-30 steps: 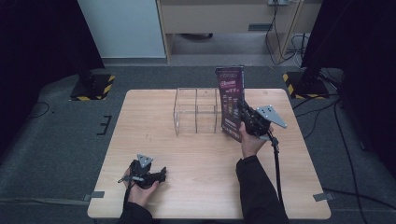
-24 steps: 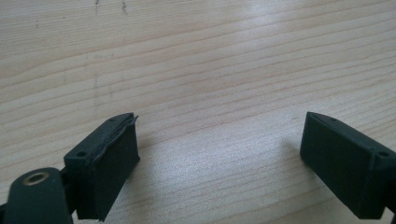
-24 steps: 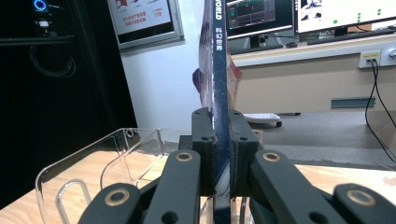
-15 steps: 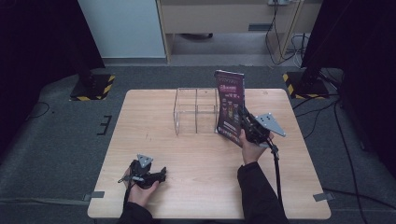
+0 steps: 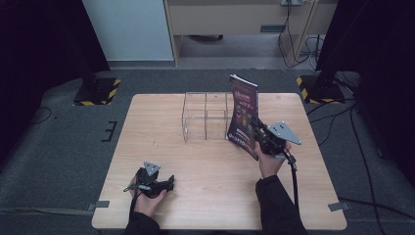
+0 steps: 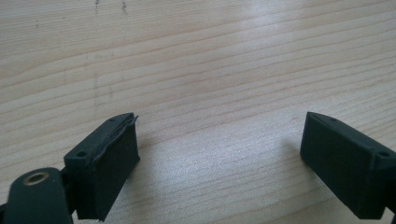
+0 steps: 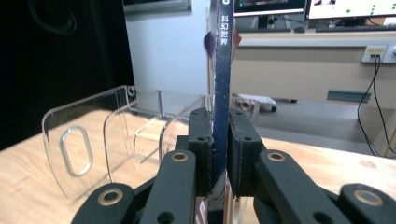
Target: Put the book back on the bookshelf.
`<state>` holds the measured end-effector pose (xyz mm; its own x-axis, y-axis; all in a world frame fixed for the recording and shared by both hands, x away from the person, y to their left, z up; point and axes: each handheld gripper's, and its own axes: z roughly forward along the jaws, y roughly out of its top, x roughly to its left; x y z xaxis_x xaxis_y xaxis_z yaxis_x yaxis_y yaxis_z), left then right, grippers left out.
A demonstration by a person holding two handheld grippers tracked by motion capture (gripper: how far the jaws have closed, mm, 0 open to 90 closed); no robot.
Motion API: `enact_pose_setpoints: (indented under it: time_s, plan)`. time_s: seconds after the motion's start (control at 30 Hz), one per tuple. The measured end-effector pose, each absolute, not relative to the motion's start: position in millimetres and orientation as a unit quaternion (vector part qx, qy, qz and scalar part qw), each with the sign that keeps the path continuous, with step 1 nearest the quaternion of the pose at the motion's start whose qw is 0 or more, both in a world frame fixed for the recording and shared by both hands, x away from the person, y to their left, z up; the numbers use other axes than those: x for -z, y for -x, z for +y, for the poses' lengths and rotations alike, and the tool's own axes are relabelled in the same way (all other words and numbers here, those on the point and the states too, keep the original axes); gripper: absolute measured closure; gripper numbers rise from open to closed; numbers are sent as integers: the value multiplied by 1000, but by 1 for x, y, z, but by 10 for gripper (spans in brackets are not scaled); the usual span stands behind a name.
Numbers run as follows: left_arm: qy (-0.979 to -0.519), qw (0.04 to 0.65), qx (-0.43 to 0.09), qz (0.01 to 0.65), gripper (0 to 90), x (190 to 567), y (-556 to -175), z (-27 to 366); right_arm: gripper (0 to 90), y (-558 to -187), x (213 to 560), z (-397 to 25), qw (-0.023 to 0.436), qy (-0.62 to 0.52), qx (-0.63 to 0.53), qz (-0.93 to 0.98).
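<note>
Right gripper point(image 5: 258, 131) was clamped on the book point(image 5: 242, 113), jaws pressed flat against both covers near the spine edge. In the right gripper view the book point(image 7: 222, 70) stood upright between the jaws, spine facing the camera, white characters on the dark spine. In the high view the book was held up off the table point(image 5: 205, 196), tilted a little, its near lower corner by the right hand point(image 5: 269, 159). It sat just to the right of the clear acrylic holder point(image 5: 205, 116), touching or almost touching the holder's right wall; could not tell which. Book was not inside a compartment.

Versus one second ago: book and right gripper had shifted slightly to the left and nearer, and the book leaned more, top edge tipped toward the holder. Half a second ago it was already close to this pose; only a small further change since. Holder had not moved, at the far middle of the table, dividers visible.

Left gripper point(image 5: 169, 182) lay low at the near left of the table in the left hand point(image 5: 147, 198), same spot as in both earlier frames. Left gripper view showed its jaws spread wide over bare wood point(image 6: 210, 70), nothing between them.
</note>
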<state>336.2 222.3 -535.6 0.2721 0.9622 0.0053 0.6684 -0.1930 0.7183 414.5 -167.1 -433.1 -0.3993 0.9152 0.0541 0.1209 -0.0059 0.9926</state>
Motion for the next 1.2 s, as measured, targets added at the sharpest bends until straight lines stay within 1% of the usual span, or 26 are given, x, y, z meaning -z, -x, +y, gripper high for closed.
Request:
enact_pose_setpoints:
  time_s: [0.17,0.23,0.3,0.7,1.0,1.13,1.2]
  plan:
    - [-736,309,-237,554,103,535,-336,222,798,-410,434,-171,343,-426,-556,626]
    - [-735,310,-237,555,103,536,-336,222,786,-405,435,-174,333,-429,-551,634]
    - [-735,310,-237,555,103,536,-336,222,786,-402,435,-175,336,-428,-544,639]
    - [-735,310,-237,555,102,536,-336,222,782,-384,442,-182,323,-433,-519,663]
    - [-735,309,-238,555,100,536,-336,222,790,-370,454,-192,297,-444,-505,678]
    - [-735,308,-238,555,100,536,-336,222,788,-368,455,-192,296,-444,-504,679]
    - [-735,308,-238,555,100,536,-336,222,763,-366,454,-190,298,-439,-499,685]
